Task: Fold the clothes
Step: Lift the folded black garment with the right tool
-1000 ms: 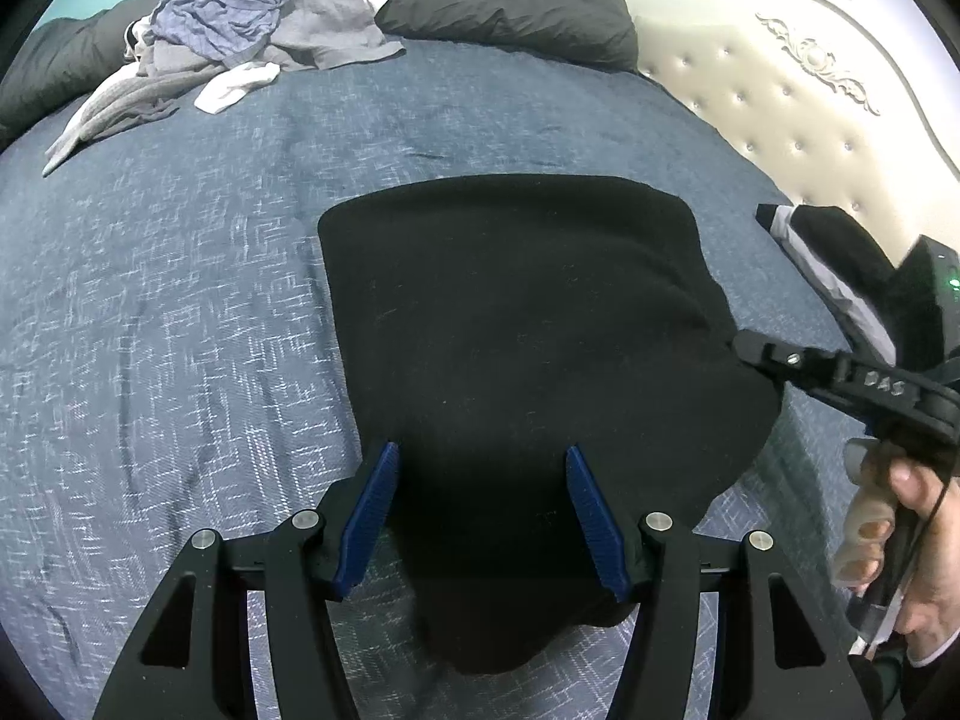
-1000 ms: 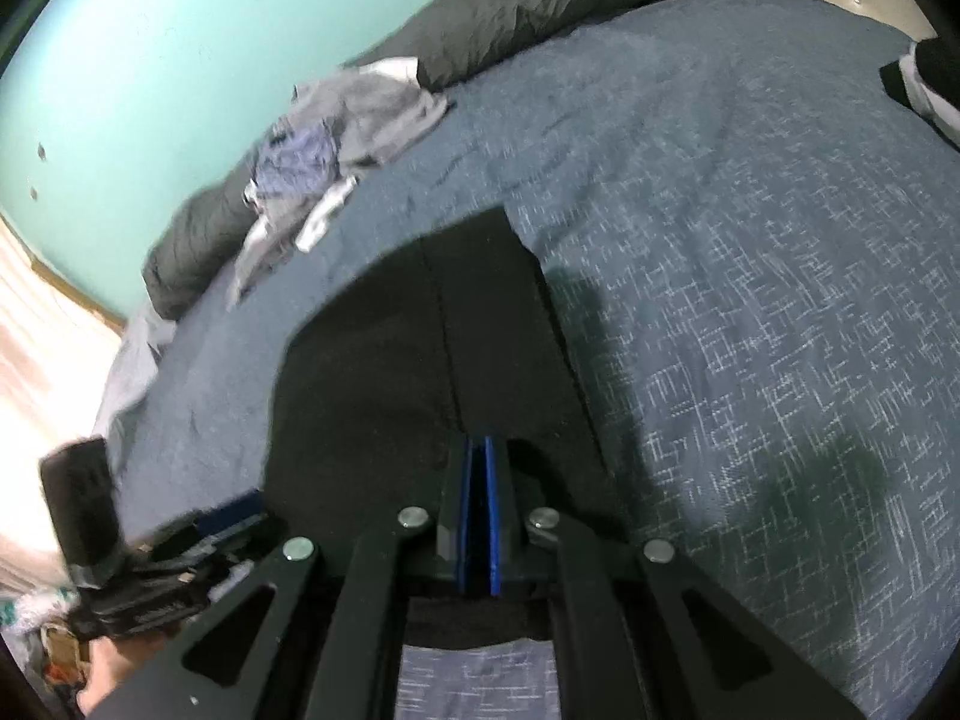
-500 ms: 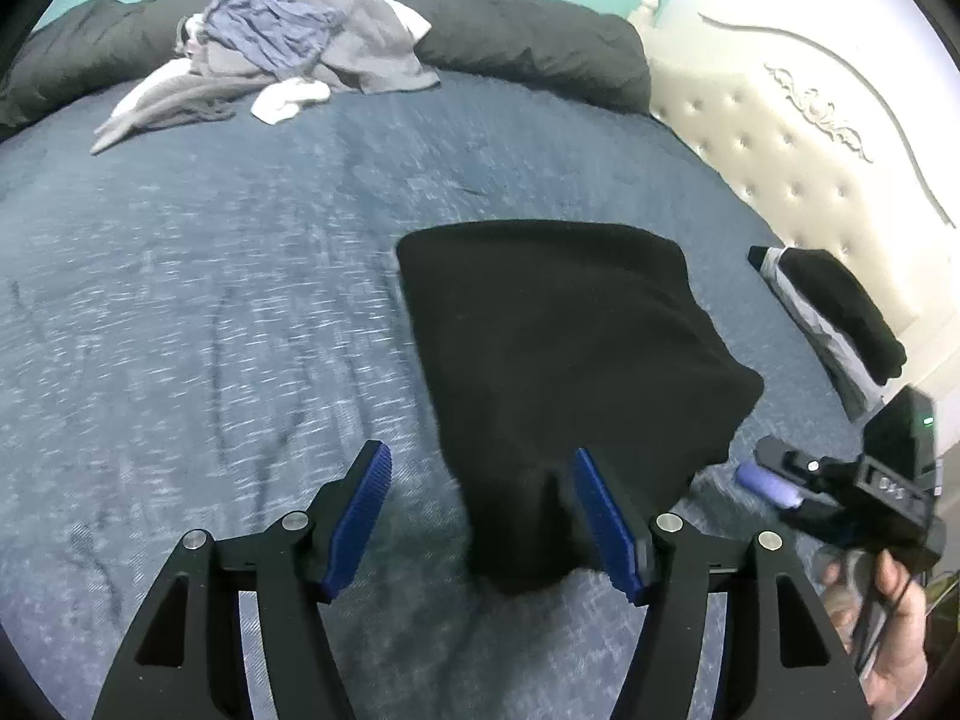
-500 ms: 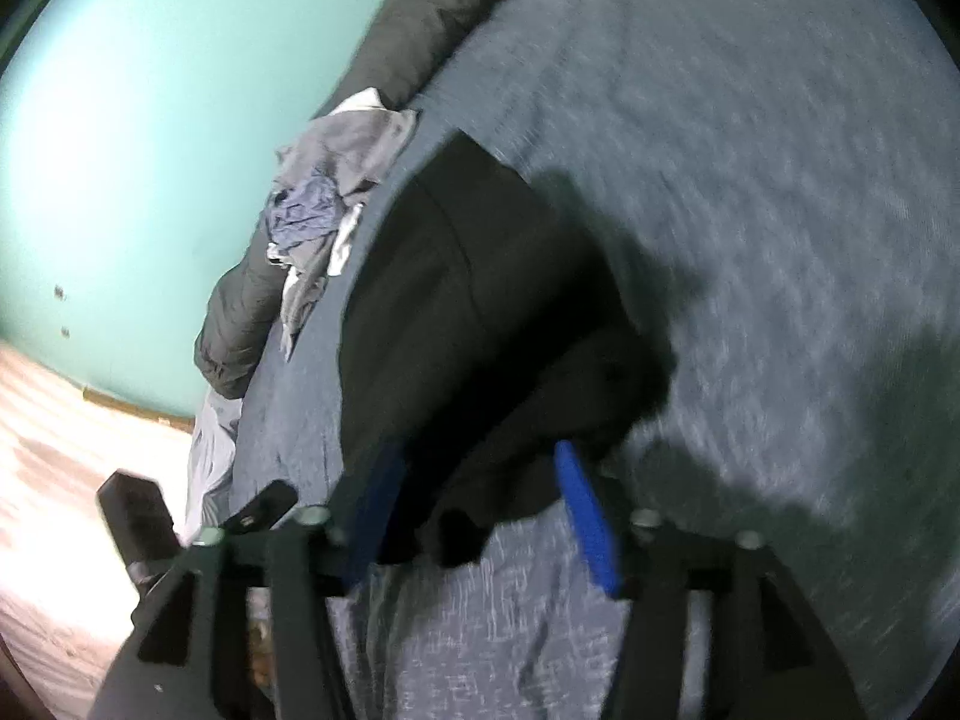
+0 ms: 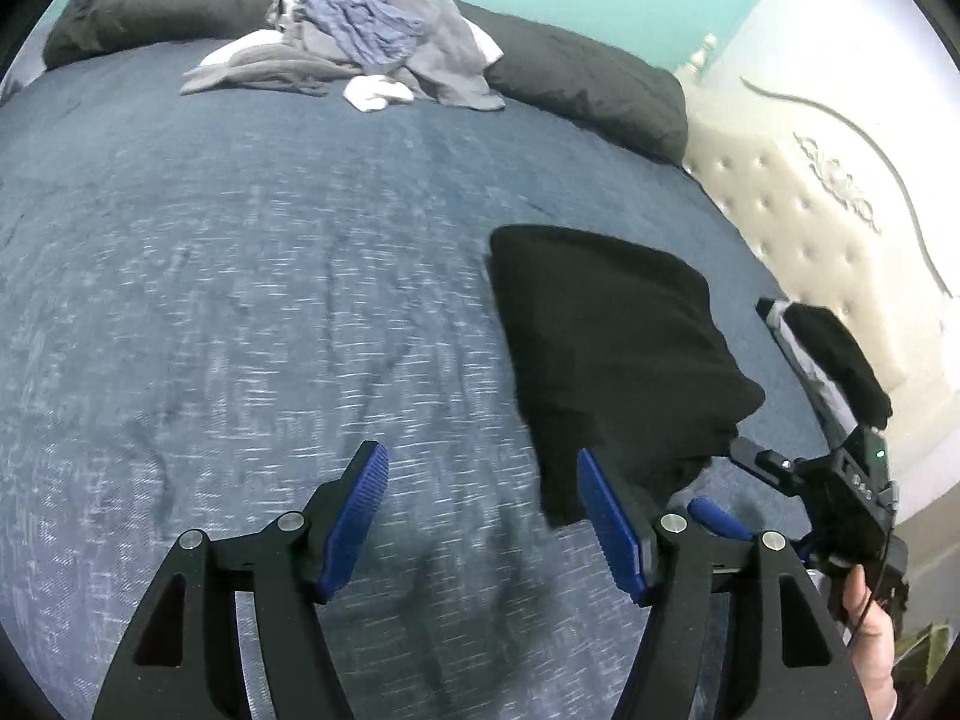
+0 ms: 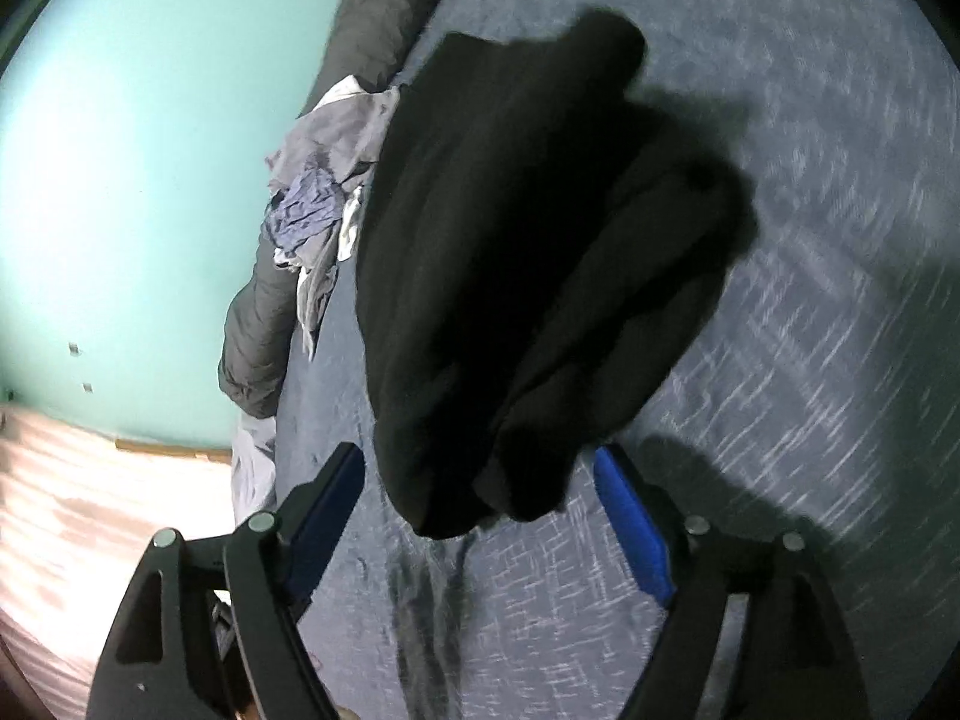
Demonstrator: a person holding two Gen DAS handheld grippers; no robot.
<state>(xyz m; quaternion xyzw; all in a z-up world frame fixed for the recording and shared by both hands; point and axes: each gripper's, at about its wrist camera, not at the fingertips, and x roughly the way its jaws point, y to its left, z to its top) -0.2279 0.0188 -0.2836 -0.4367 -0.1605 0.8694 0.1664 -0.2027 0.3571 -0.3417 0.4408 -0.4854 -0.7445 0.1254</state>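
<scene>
Right tool (image 6: 480,516) had released since a second ago, now spread around black garment's (image 5: 606,348) near end | left tool (image 5: 483,510) spread, empty, garment ahead-right on bed (image 5: 240,300) | progress: folded bundle apparently done; clothes pile (image 5: 360,48) far ahead unfolded

A blue-grey bedspread (image 5: 240,276) meets a tufted cream headboard (image 5: 804,222) beneath a turquoise wall (image 6: 132,138).
</scene>
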